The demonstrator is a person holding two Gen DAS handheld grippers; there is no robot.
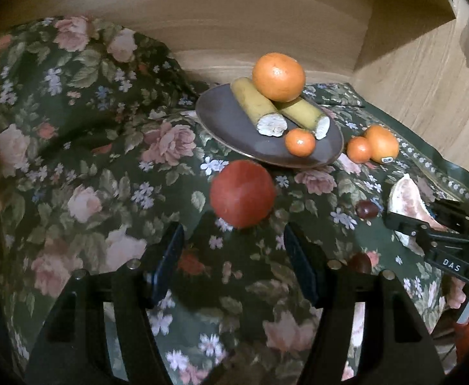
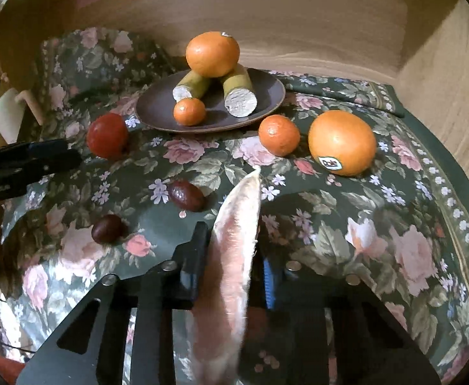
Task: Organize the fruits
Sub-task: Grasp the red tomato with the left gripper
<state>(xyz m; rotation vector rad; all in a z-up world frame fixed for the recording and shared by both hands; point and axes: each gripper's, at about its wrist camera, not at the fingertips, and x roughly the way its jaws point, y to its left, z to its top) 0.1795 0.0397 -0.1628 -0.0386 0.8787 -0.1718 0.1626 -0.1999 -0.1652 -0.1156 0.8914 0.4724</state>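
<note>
A dark plate (image 1: 228, 118) (image 2: 157, 109) holds two cut banana pieces (image 1: 256, 106) (image 2: 239, 91), a large orange (image 1: 278, 76) (image 2: 212, 54) on top of them and a small mandarin (image 1: 299, 141) (image 2: 189, 111). A red tomato (image 1: 242, 193) (image 2: 107, 135) lies on the cloth just ahead of my open, empty left gripper (image 1: 232, 240). My right gripper (image 2: 232, 250) is shut on a pink grapefruit wedge (image 2: 231, 256) (image 1: 409, 203). A mandarin (image 2: 279, 134) (image 1: 359, 149) and a stickered orange (image 2: 342, 142) (image 1: 382, 143) lie right of the plate.
Two dark dates (image 2: 186, 195) (image 2: 107, 228) lie on the floral cloth (image 2: 378, 224) between the grippers. Wooden walls (image 1: 266, 25) close in behind and to the right. The cloth bunches up high at the left (image 1: 57, 96).
</note>
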